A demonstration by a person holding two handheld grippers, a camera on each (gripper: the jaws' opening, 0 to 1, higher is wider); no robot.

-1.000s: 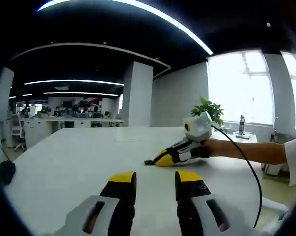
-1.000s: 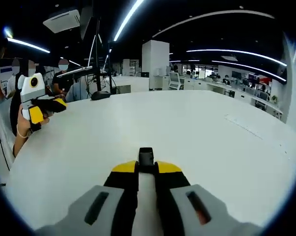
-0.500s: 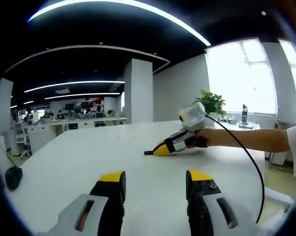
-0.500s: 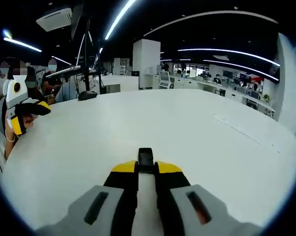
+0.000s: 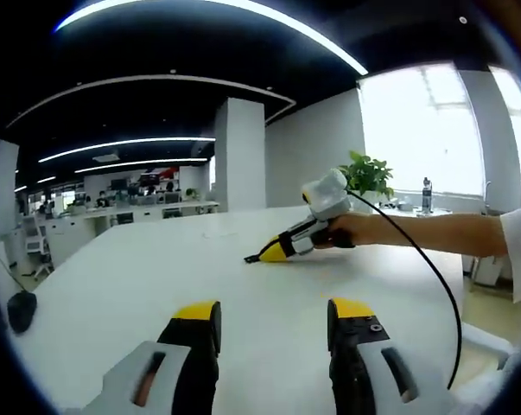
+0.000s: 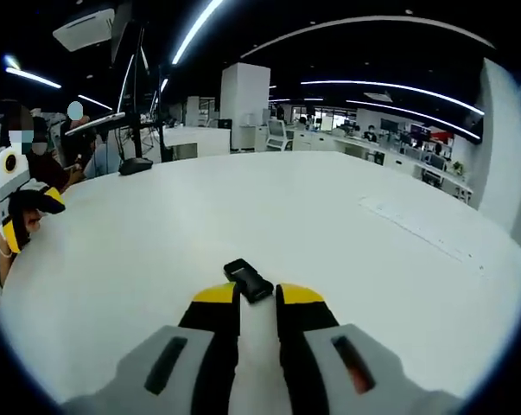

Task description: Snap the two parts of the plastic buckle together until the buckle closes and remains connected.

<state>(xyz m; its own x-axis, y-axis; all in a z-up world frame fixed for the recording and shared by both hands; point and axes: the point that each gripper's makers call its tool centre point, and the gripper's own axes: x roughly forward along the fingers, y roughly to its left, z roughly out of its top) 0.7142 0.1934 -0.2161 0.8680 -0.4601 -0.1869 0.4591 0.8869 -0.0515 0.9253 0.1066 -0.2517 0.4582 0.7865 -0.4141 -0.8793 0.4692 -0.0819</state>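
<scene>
The right gripper [image 6: 257, 296] had its yellow-tipped jaws slightly parted, a small black plastic buckle piece [image 6: 248, 279] lying on the broad white table [image 6: 346, 251] at their tips; whether they touched it was unclear. The left gripper [image 5: 275, 313] stood wide apart, gripping nothing, above the table.

The left gripper view looks low across the white table [image 5: 113, 294] toward bright windows [image 5: 416, 143], the right gripper [image 5: 264, 253] at mid-distance. The right gripper view faces the opposite way, the left gripper [image 6: 12, 233] at its edge; both views share the tabletop.
</scene>
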